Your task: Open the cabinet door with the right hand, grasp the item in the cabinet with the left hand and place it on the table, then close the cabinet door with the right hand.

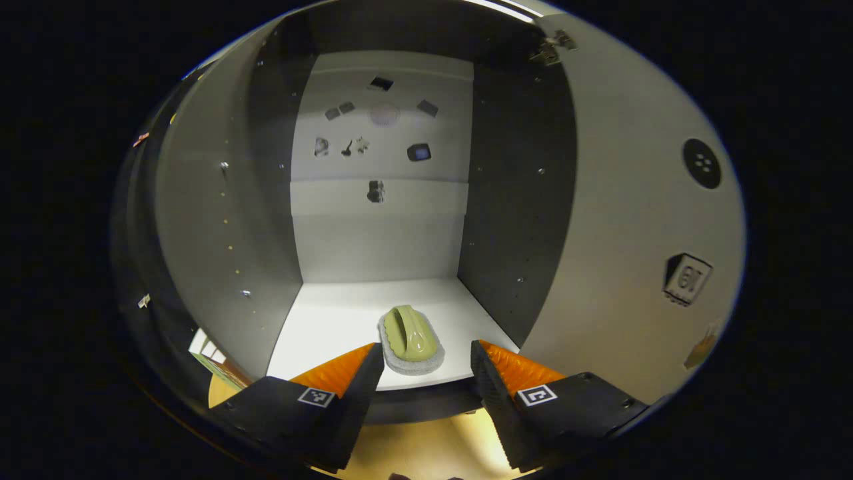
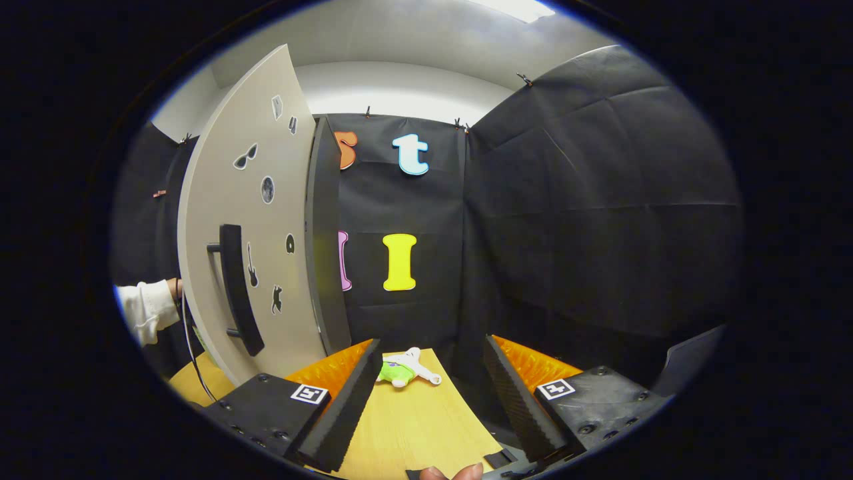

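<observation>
The cabinet door (image 2: pixel 250 220) stands open. The left gripper (image 1: pixel 426 363), fingers spread and empty, faces a green scrub brush (image 1: pixel 411 339) on the cabinet shelf (image 1: pixel 320 333). The right gripper (image 2: pixel 430 373) hangs released over the table (image 2: pixel 413 420), near a small plush toy (image 2: pixel 403 370).

Scrub brush (image 1: pixel 411 340): green moulded handle on a pale grey bristle pad, lying flat near the front edge of the cabinet (image 1: pixel 380 233) floor. Cabinet door (image 2: pixel 250 220): pale grey, dark bar handle (image 2: pixel 236 290), standing open.

A small plush toy (image 2: pixel 405 370) in white and green lies on the wooden tabletop (image 2: pixel 413 427), close to its far edge.
</observation>
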A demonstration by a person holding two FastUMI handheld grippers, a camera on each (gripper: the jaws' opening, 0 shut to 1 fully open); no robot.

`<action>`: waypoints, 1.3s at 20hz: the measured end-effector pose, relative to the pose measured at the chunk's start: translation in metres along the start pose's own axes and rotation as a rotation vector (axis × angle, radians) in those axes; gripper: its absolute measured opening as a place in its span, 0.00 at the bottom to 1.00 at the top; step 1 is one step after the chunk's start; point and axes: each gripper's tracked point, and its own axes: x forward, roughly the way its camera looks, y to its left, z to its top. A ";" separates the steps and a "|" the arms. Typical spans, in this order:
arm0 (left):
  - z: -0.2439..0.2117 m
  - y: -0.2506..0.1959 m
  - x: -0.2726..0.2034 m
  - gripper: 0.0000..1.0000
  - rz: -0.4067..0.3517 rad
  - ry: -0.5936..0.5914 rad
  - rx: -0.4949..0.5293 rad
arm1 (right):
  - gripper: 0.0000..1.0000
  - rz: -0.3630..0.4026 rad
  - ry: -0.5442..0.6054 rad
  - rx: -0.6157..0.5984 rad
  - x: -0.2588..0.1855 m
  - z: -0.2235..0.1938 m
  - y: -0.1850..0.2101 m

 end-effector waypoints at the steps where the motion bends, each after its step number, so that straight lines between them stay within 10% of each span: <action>1: -0.001 0.003 0.014 0.83 0.001 0.025 -0.010 | 0.98 -0.004 0.001 -0.005 0.001 -0.002 -0.005; 5: 0.007 0.011 0.063 0.70 0.008 0.083 -0.118 | 0.98 -0.020 0.033 0.024 0.008 -0.016 -0.024; 15: -0.024 0.031 0.125 0.44 0.110 0.228 -0.009 | 0.98 -0.084 0.059 0.053 0.018 -0.030 -0.065; 20: -0.023 0.032 0.114 0.22 0.096 0.201 0.031 | 0.98 -0.073 0.062 0.061 0.018 -0.032 -0.060; 26: -0.019 0.039 0.060 0.20 0.054 0.154 0.044 | 0.98 -0.032 0.046 0.090 0.019 -0.025 -0.035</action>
